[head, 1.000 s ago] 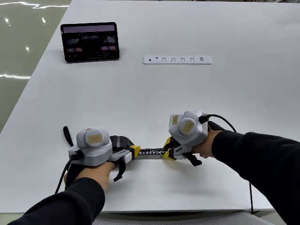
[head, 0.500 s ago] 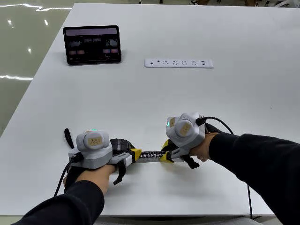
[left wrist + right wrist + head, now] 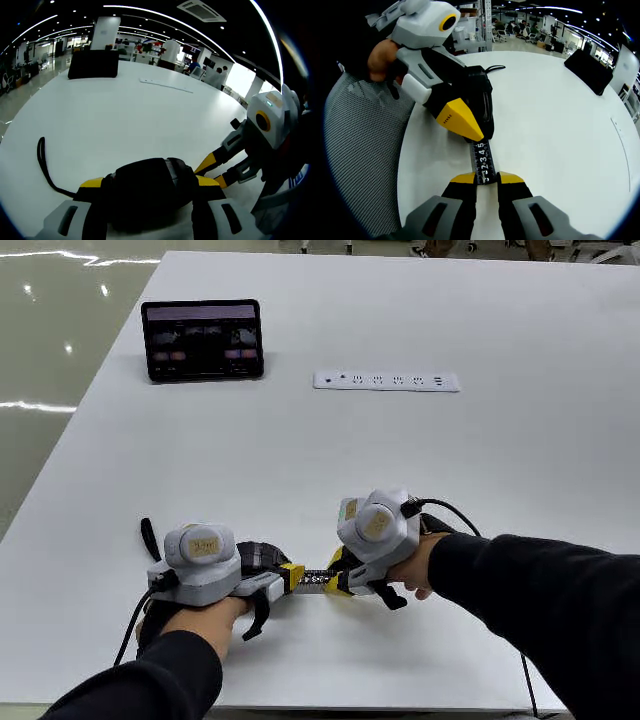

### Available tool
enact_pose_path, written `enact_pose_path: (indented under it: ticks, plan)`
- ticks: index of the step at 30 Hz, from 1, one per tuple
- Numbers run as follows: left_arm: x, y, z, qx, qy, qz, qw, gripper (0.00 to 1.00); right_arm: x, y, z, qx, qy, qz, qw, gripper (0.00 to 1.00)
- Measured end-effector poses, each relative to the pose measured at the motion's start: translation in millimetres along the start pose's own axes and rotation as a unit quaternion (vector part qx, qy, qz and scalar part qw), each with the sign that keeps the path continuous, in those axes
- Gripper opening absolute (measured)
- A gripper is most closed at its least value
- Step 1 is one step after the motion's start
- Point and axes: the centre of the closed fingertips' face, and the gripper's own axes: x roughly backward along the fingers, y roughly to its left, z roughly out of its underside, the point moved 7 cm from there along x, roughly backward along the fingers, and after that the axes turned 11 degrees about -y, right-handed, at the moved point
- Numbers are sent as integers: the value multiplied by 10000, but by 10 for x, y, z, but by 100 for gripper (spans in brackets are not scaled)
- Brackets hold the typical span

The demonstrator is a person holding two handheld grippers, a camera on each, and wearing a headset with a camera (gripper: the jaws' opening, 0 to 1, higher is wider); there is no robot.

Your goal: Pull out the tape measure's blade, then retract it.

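The black tape measure case (image 3: pixel 256 555) lies near the table's front edge, and my left gripper (image 3: pixel 283 577) is shut on it. In the left gripper view the case (image 3: pixel 150 192) sits between the yellow-tipped jaws of that gripper (image 3: pixel 150 182). A short stretch of numbered blade (image 3: pixel 313 579) runs right from the case to my right gripper (image 3: pixel 335 585), which is shut on the blade's end. In the right gripper view the blade (image 3: pixel 481 156) leads from the right gripper (image 3: pixel 486 178) up to the case (image 3: pixel 481 100), only a few centimetres showing. The case's black wrist strap (image 3: pixel 149 538) trails left.
A dark tablet (image 3: pixel 203 338) stands at the table's back left. A white power strip (image 3: pixel 386 381) lies at the back centre. The white table (image 3: pixel 450 470) spreads wide beyond the grippers. A grey mesh chair (image 3: pixel 360 160) sits just off the near edge.
My right gripper has moved left toward the case, and the exposed blade between the two grippers has grown shorter. The left gripper has stayed on the case.
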Motion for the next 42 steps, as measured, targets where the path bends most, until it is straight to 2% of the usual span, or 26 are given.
enact_pose_path:
  ticks: [35,42]
  plan:
    - [-3,10,1,33,-18,66,10000,64,-174,67,-125,44,-231,19,9997,12]
    - [0,8,-2,11,-10,89,10000,64,-147,81,-97,24,-250,44,9997,12]
